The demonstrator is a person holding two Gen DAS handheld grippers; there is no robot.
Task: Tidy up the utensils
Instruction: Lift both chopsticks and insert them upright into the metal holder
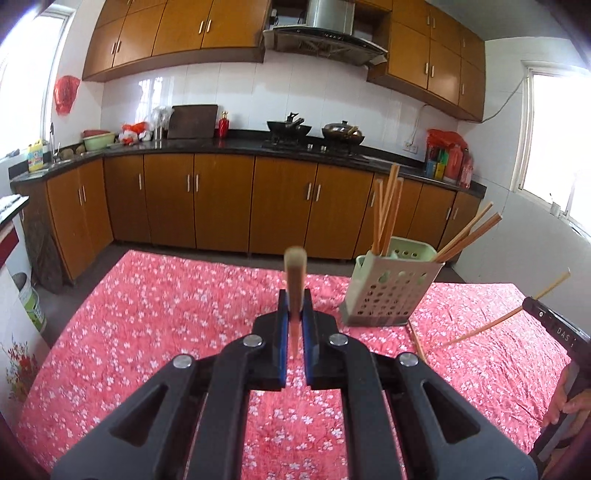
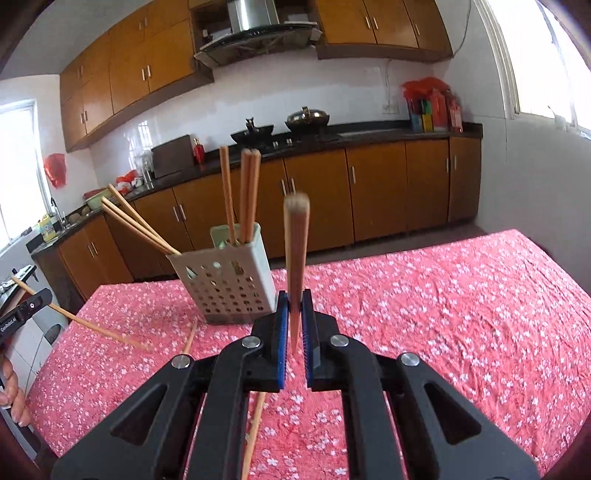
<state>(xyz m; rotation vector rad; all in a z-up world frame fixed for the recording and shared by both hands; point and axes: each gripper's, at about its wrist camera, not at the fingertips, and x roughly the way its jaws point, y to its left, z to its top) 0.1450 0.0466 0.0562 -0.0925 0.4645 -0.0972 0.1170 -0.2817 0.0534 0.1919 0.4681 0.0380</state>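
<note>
L gripper [image 1: 295, 317] clamped on chopstick [image 1: 294, 280], upright for drop-in | R gripper [image 2: 294, 317] pinches chopstick(s) [image 2: 295, 258], maybe two, blurry | your holder [image 2: 225, 280] on cloth [image 2: 443, 314], partly filled | one stray [image 2: 255, 435] lies loose

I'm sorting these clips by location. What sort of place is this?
Most likely a home kitchen. A range hood hangs over a stove with woks, wooden cabinets run beneath a dark countertop, and a chopstick holder stands on a table with a red floral cloth.
</note>
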